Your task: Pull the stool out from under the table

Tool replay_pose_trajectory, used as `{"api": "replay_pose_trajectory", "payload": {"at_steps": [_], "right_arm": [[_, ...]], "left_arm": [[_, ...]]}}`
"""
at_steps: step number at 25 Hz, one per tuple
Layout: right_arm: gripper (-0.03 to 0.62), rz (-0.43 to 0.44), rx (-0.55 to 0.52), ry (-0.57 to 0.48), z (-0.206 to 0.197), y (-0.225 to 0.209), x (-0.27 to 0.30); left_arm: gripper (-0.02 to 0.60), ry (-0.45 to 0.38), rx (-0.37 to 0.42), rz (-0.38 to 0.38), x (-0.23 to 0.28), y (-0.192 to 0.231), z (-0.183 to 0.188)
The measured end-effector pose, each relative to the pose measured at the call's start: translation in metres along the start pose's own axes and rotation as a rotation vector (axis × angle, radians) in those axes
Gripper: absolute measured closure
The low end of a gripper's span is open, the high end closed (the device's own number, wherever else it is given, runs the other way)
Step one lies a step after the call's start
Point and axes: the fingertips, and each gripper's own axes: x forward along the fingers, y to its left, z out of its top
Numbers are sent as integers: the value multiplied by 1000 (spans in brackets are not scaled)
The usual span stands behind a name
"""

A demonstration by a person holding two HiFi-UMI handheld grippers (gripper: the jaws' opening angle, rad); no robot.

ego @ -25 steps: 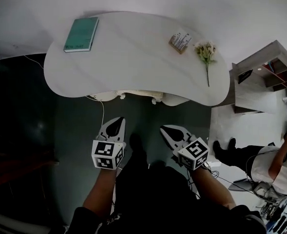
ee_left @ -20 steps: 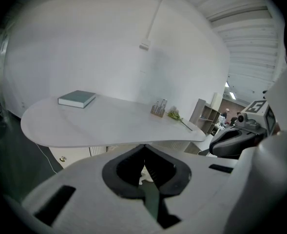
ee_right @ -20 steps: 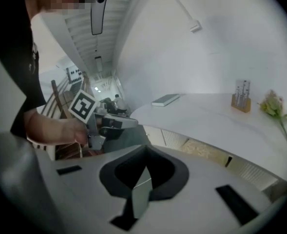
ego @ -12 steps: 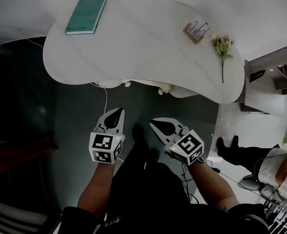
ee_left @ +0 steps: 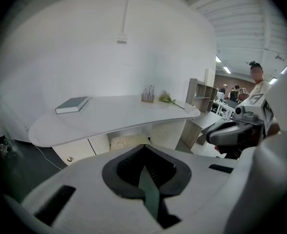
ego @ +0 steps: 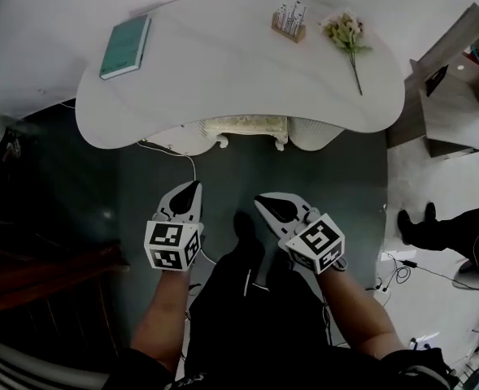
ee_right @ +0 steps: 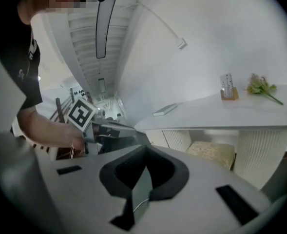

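The white table (ego: 223, 63) is seen at 12 o'clock, the cream stool (ego: 247, 127) is tucked under its near edge, and at 6 o'clock from it the left gripper (ego: 190, 188) and right gripper (ego: 263, 201) are held side by side, both clenched on nothing.

Teal book (ego: 125, 47) — flowers (ego: 346, 33), card holder (ego: 289, 24) — shelf (ego: 457, 84)

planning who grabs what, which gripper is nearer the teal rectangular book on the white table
Left. In the head view the left gripper hangs below and slightly right of the teal rectangular book; the right gripper is farther right again.
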Motion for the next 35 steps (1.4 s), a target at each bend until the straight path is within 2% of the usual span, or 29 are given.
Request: {"api": "replay_pose_trajectory", "payload": {"at_steps": [3,7,9,12,15,18,23,27,30,32,35], "right_arm": [[585,-22,40,37,-22,-19,-7],[583,-123,44,30,-52,-76,34],[582,-187,54,19,-78,-107,54],[582,-264,45,-18,-105,-146,75],[582,-304,24,-33,-140,-168,101],[572,-312,30,-71,-176,-185,126],[549,-350,43,-156,-234,-226,156],[534,-390,80,-174,-270,-255,177],[512,-372,59,-173,-268,-262,182],[506,-406,22,-159,-273,-274,173],[467,-463,-10,-137,-287,-302,165]], "left_arm": [[572,-10,48,0,21,10,-5],[572,-49,148,66,87,44,-29],[572,-78,113,76,117,54,-46],[572,-151,18,24,161,58,-63],[572,-186,-36,-3,195,71,-93],[572,-188,-76,8,221,91,-134],[572,-154,-71,-21,269,120,-205],[572,-111,-86,-38,298,137,-251],[572,-124,-29,-34,302,141,-265],[572,-135,-7,-18,303,145,-271],[572,-159,-36,9,303,158,-276]]}}
